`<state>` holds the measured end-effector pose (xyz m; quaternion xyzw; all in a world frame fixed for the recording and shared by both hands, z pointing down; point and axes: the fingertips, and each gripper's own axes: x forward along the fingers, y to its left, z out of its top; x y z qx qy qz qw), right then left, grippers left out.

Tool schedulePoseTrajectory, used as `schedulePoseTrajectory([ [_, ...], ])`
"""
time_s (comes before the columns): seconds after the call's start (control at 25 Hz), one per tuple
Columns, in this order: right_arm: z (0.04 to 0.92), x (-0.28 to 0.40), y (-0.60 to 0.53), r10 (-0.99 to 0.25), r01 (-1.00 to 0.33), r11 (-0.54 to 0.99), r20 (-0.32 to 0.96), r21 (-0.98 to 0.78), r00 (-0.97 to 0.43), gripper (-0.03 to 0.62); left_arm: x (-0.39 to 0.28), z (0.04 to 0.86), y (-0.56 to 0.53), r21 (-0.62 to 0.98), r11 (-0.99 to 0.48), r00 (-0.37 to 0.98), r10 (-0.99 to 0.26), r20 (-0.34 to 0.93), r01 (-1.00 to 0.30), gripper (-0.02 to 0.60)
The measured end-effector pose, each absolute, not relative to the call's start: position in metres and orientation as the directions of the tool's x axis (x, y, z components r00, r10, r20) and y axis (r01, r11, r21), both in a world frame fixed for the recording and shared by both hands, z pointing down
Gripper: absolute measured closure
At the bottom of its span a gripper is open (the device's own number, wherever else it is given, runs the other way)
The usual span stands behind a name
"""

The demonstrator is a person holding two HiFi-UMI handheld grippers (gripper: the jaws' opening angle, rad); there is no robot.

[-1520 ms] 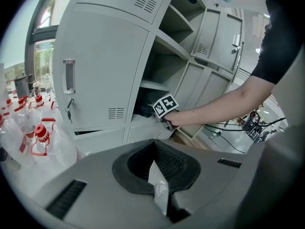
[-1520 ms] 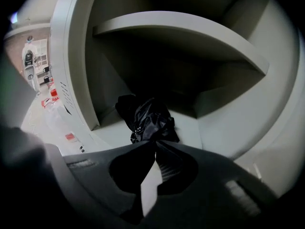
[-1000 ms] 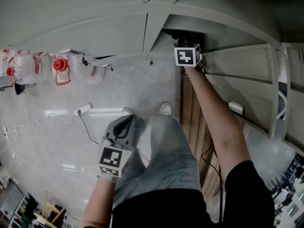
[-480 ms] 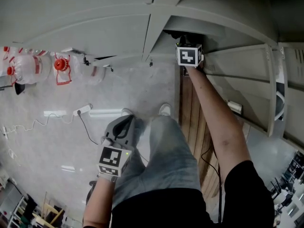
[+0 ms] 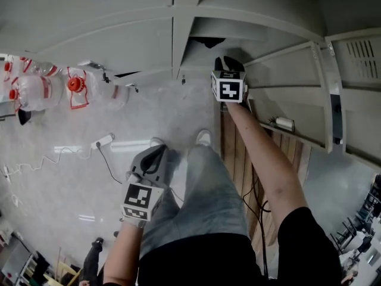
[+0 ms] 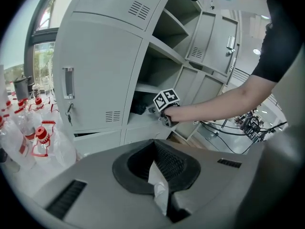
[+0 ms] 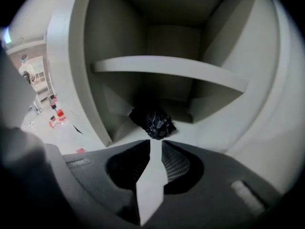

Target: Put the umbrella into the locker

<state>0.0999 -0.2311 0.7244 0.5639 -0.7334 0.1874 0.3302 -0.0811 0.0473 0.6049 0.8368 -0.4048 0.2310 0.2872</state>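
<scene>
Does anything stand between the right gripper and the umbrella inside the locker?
Nothing visible does. The umbrella lies on the locker floor just ahead of the right gripper, whose jaws stand slightly apart and empty.

Pale glossy floor (image 5: 53, 177) fills the head view's left, with water bottles (image 5: 33, 88) upper left, a white power strip (image 5: 105, 138) mid-left, grey lockers (image 5: 119, 34) across the top, wooden boards (image 5: 233, 154) below them, and a daylit window (image 6: 42, 56) at the left gripper view's left edge.
</scene>
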Motion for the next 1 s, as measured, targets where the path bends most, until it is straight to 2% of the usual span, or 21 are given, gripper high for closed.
schedulePoseTrajectory([
  [0.56, 0.6, 0.061, -0.113, -0.733, -0.918, 0.394, 0.588, -0.04, -0.341, 0.528, -0.071, 0.527, 0.042, 0.255, -0.537, 0.575, -0.595, 0.561, -0.804, 0.571],
  [1.0, 0.431, 0.05, -0.056, -0.768, -0.877, 0.468, 0.439, -0.11, -0.466, 0.53, -0.058, 0.398, 0.035, 0.166, -0.587, 0.588, -0.663, 0.463, -0.792, 0.571],
])
